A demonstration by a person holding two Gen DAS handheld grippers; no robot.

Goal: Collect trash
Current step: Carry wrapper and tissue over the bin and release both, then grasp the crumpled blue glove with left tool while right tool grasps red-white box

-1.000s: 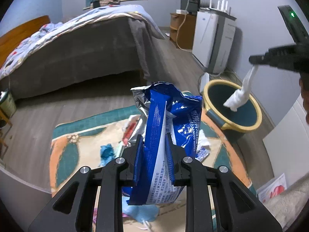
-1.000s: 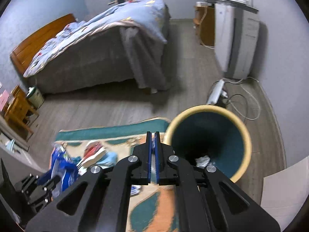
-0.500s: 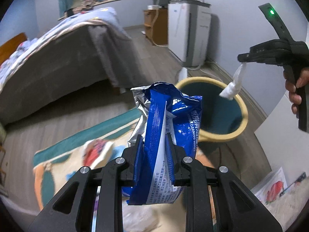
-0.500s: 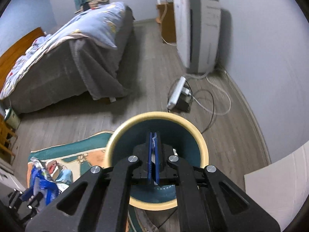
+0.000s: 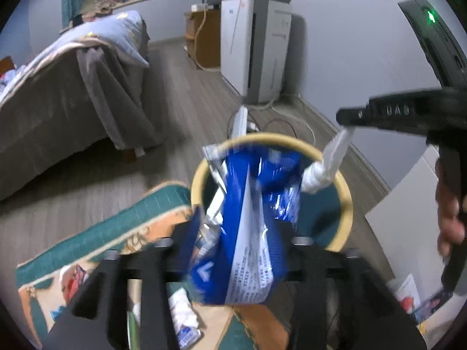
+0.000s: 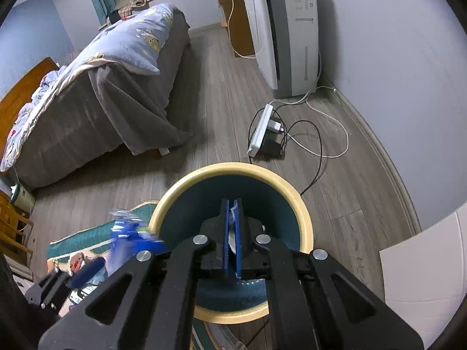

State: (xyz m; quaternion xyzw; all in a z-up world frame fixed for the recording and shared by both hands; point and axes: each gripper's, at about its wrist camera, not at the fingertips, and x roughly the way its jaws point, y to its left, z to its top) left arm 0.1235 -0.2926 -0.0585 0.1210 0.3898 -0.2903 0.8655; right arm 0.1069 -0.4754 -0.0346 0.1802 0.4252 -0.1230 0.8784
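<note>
A blue foil snack bag (image 5: pixel 251 233) hangs blurred between the jaws of my left gripper (image 5: pixel 242 224), which are opening; a gap shows beside the left pad. The bag is right over the trash bin (image 5: pixel 198 180), a teal tub with a yellow rim. My right gripper (image 5: pixel 347 116) is shut on a twisted white tissue (image 5: pixel 321 172) that dangles over the bin's far side. In the right wrist view the right gripper (image 6: pixel 232 204) points into the bin (image 6: pixel 233 167), with a sliver of tissue (image 6: pixel 232 213) between its pads. The bag (image 6: pixel 128 233) shows blurred at the lower left.
A patterned rug (image 5: pixel 131 218) with several wrappers and tissues lies left of the bin. Behind the bin are a power strip (image 6: pixel 259 131) with cables and a white appliance (image 6: pixel 286 35). A bed (image 6: pixel 102 87) stands at left, a white board (image 6: pixel 423 262) at right.
My left gripper swung from the rug to above the bin and its jaws spread, loosening the blue bag. The right gripper came over the bin with the tissue still pinched.
</note>
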